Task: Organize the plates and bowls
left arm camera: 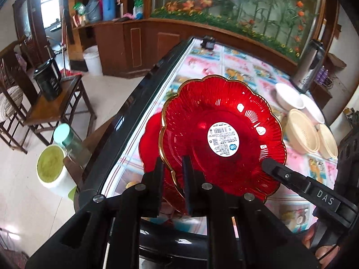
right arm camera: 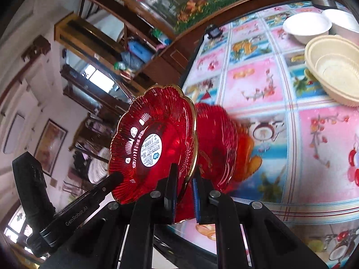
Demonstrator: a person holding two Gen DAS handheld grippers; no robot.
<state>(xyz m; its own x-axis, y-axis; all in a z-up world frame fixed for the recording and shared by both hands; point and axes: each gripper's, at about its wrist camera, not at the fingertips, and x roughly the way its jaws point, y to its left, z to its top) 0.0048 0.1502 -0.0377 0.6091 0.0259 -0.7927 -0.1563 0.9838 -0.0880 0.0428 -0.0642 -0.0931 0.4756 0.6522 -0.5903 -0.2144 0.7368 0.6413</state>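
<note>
gleaming red glass with a scalloped gold rim and a round white label at its middle, the plate (left arm camera: 222, 134) is held tilted above the worktop (left arm camera: 242, 67), over a second red plate (left arm camera: 150, 143) lying near the worktop's edge. its lower rim sits between the jaws of the left gripper (left arm camera: 172, 168), which pinch it. the right gripper (right arm camera: 185, 179) pinches the same rim nearby, its jaws nearly closed on the glass.
</note>
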